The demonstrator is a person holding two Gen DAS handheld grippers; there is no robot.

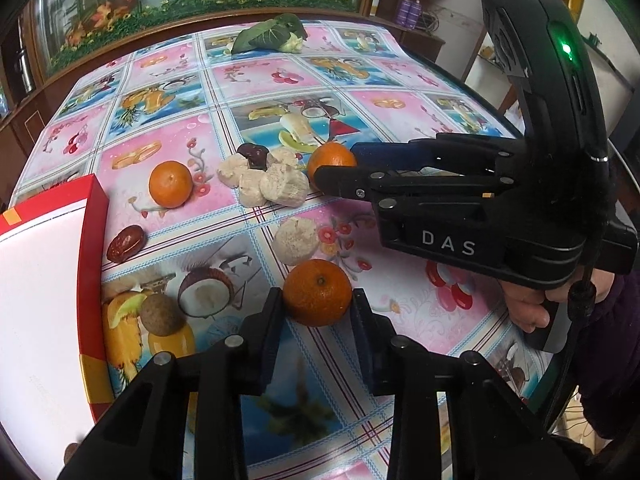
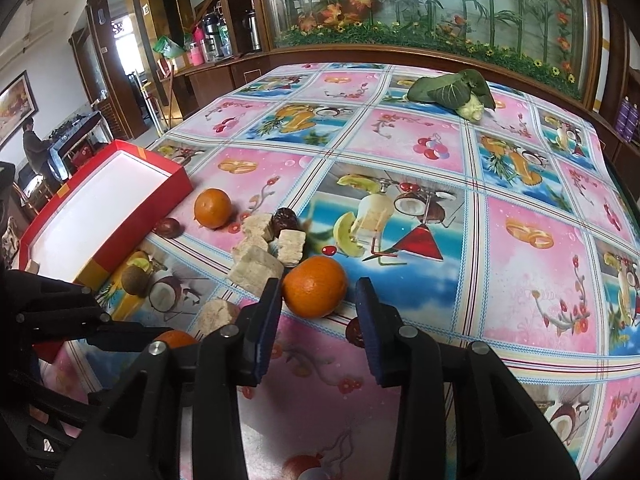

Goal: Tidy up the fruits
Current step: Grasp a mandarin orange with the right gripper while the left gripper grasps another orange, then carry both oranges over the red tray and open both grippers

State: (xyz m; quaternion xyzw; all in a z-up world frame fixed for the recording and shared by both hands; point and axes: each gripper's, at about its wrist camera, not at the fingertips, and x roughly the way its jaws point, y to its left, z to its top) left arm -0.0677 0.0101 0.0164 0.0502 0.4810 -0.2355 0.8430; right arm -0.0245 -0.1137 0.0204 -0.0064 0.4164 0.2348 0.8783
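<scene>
Here, the only writing I am reading is "DAS", printed in pale capitals on the black plastic body of my right gripper [image 1: 336, 170], which is reaching in from the right of the left wrist view with a green light glowing on its top. Its fingers [image 2: 266, 312] are standing wide apart around an orange [image 2: 315, 286], the fruit sitting on the cloth between the pads, near the left one; I cannot tell whether they are touching it. My left gripper [image 1: 317, 312] is likewise gaping, its padded fingers [image 1: 272, 320] flanking a second orange [image 1: 317, 293] with a dimpled, glossy skin; nothing is clamped there either.

The table is wearing a shiny plastic tablecloth [image 1: 400, 296] printed in pink and blue squares with fruit pictures. A third orange [image 1: 171, 183] is lying further left, near the red cardboard box [image 1: 94, 216], whose inside is looking smooth and white. Between the oranges, a heap of pale, crumbly, round puffed cakes [image 1: 264, 182] is sitting with a dark wrinkled date [image 1: 253, 155] on top, and one more cake [image 1: 298, 241] is lying alone just beyond the second orange. Another date [image 1: 125, 243] is resting beside the box, and a small brown rough ball [image 1: 162, 314] nearer to me. At the far edge a leafy green vegetable [image 1: 272, 34] is lying.
</scene>
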